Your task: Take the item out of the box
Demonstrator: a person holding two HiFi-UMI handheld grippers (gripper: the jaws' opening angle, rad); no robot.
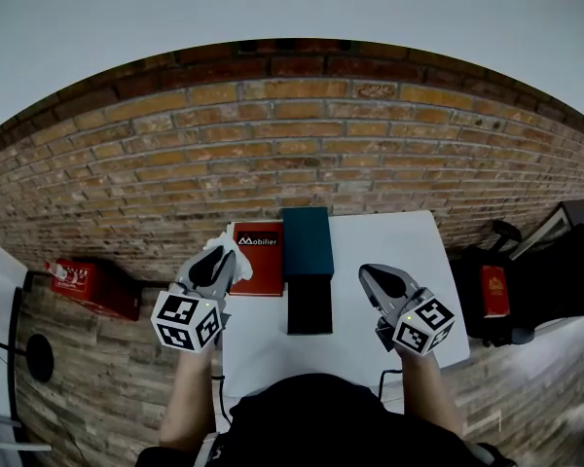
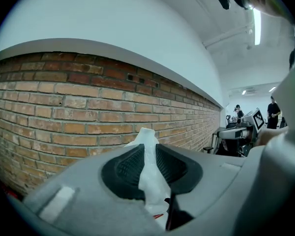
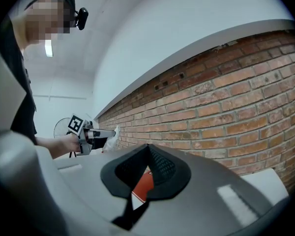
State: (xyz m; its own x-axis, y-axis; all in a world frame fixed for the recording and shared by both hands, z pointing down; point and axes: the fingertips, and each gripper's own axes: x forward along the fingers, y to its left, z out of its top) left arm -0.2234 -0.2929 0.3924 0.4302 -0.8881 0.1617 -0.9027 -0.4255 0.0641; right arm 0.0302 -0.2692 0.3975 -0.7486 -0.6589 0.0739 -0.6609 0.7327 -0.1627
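White paper (image 2: 148, 176) is pinched in the left gripper (image 1: 212, 259), left of centre in the head view, outside the box (image 1: 307, 243). The right gripper (image 3: 147, 150) is closed on nothing. If the pinch loosens, the thin paper could be dropped.

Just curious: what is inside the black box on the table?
From above, the black box shows only a dark interior; no item can be made out. The left gripper holds white paper.
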